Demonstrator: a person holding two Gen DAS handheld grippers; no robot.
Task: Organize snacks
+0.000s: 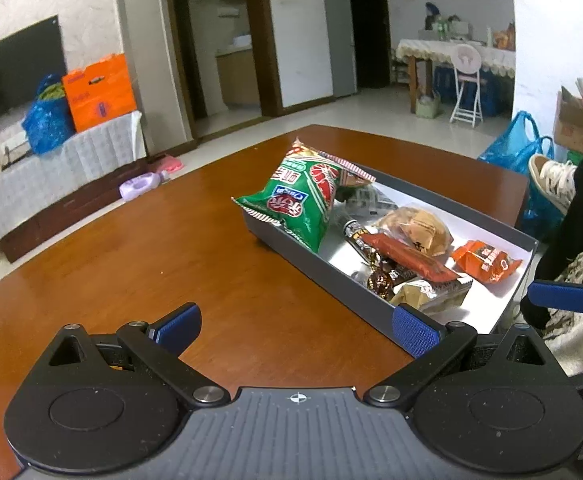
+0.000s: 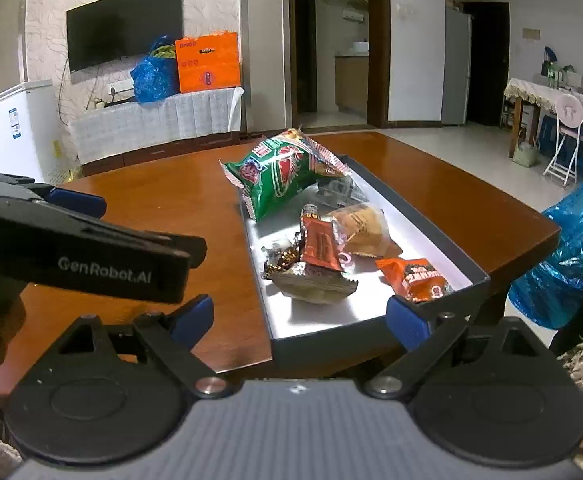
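Right gripper (image 2: pixel 299 316) hangs spread wide and empty over the near end of the tray (image 2: pixel 467 280), and left gripper (image 1: pixel 295 322) stands just as wide over the bare desk (image 1: pixel 151 240). Best play, I'd say: tuck the green chip bag (image 2: pixel 279 174) fully inside, since it overhangs the tray's far left rim. The tray sits along the desk's right edge, with an orange bar (image 2: pixel 321 246), an orange packet (image 2: pixel 415 278), a tan pastry (image 2: pixel 361 226) and, seemingly, foil candies (image 2: pixel 281 258) heaped mid-tray.

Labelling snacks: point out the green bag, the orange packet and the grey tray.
green bag (image 2: pixel 279 176), right wrist view, middle of its front.
orange packet (image 2: pixel 415 278), right wrist view, printed face.
grey tray (image 1: pixel 323 276), left wrist view, outer side wall.
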